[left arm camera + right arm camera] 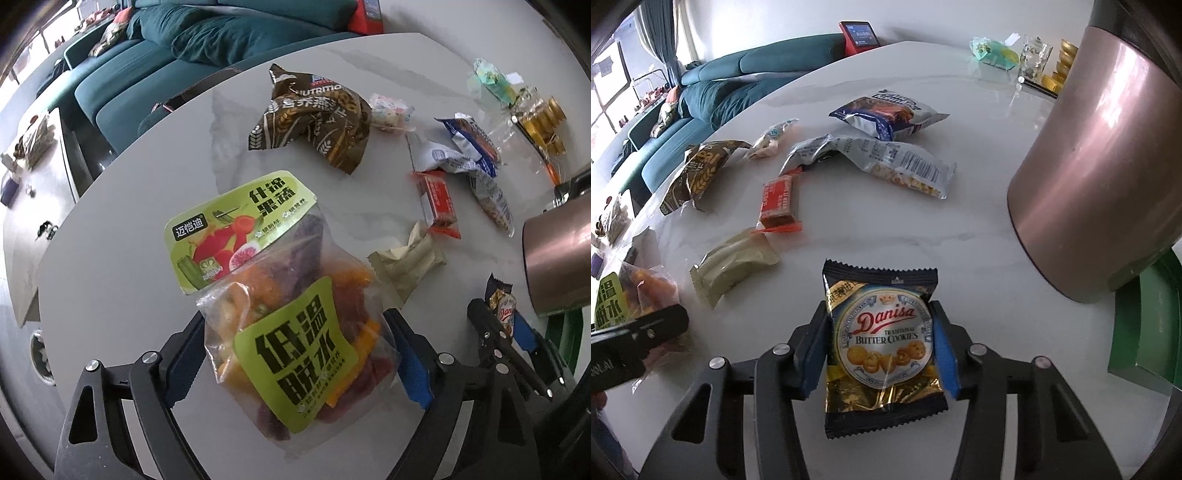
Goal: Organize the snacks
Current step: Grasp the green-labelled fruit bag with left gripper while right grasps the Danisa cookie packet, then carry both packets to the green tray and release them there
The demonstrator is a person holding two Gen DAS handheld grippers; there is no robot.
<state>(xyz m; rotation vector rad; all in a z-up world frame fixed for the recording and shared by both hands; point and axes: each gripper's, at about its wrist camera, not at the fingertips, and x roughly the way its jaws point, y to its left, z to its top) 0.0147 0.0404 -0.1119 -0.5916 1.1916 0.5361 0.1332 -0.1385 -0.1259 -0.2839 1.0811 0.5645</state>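
A clear bag of dried fruit and vegetables [295,332] with green labels lies on the white marble table [129,277]. My left gripper [293,317] has its blue pads against both sides of the bag, shut on it. A dark Danisa butter cookie packet [881,339] sits between the pads of my right gripper [879,305], which is shut on its sides. In the left wrist view, the right gripper [498,325] shows at the lower right with the cookie packet [502,312] in it. The left gripper's body [639,332] appears at the left edge of the right wrist view.
Loose snacks lie farther back: a brown oat bag [314,122], a red bar [777,201], a beige packet [733,264], a white bag [886,158] and a blue bag [886,114]. A tall copper-pink container [1100,166] and a green tray [1145,332] stand to the right. A teal sofa [166,55] lies beyond the table.
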